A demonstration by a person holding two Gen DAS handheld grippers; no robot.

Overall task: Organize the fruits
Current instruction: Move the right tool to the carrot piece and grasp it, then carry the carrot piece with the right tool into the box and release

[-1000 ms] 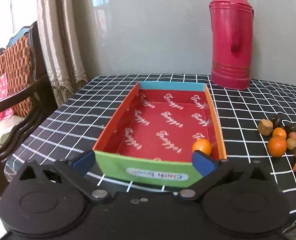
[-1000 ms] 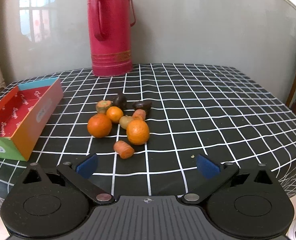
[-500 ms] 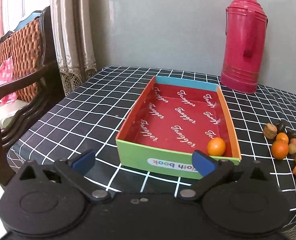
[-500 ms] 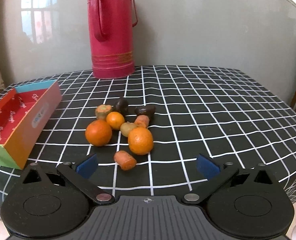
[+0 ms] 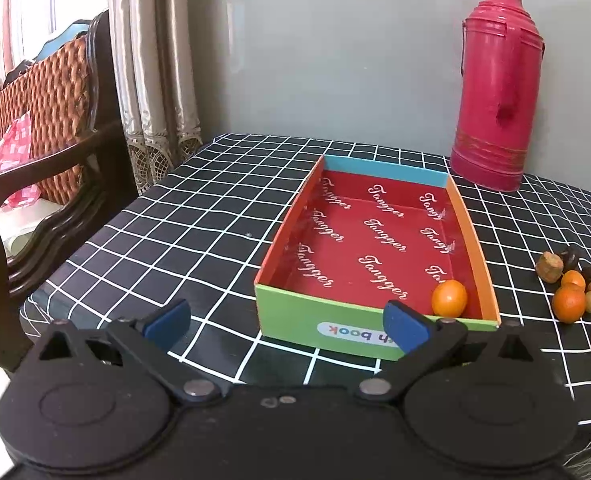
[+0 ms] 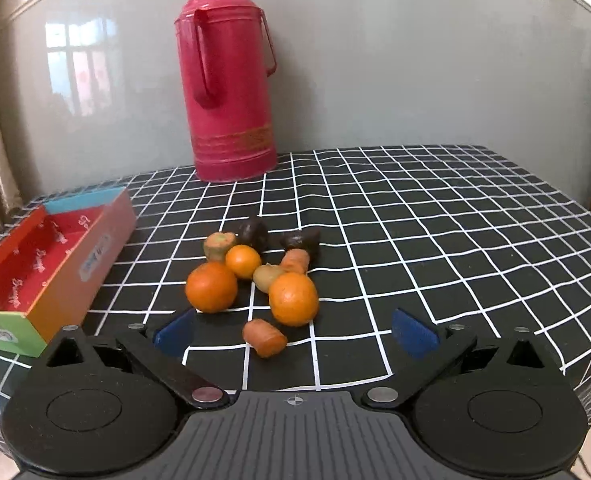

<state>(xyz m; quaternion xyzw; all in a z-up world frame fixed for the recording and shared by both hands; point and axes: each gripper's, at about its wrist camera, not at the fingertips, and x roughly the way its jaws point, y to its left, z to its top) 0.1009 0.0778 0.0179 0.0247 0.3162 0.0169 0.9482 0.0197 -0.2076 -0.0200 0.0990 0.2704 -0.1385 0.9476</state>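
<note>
A shallow box (image 5: 343, 322) with a red inside, green front wall and orange side walls lies on the checked tablecloth; it also shows in the right wrist view (image 6: 59, 292). One small orange (image 5: 449, 298) lies in its near right corner. My left gripper (image 5: 285, 322) is open and empty, in front of the box's near left corner. A cluster of fruit lies right of the box: two big oranges (image 6: 211, 287) (image 6: 293, 299), a small orange (image 6: 242, 261), a carrot piece (image 6: 264, 337) and several darker pieces. My right gripper (image 6: 293, 332) is open and empty, just in front of the cluster.
A tall red thermos (image 6: 229, 76) stands at the back of the table against the grey wall; it also shows in the left wrist view (image 5: 495, 88). A dark wooden chair (image 5: 35, 184) with a wicker back and curtains (image 5: 155, 60) stand left of the table.
My left gripper has pulled back and swung left, so the box now sits right of centre. My right gripper has moved closer to the fruit cluster. Both stay open.
</note>
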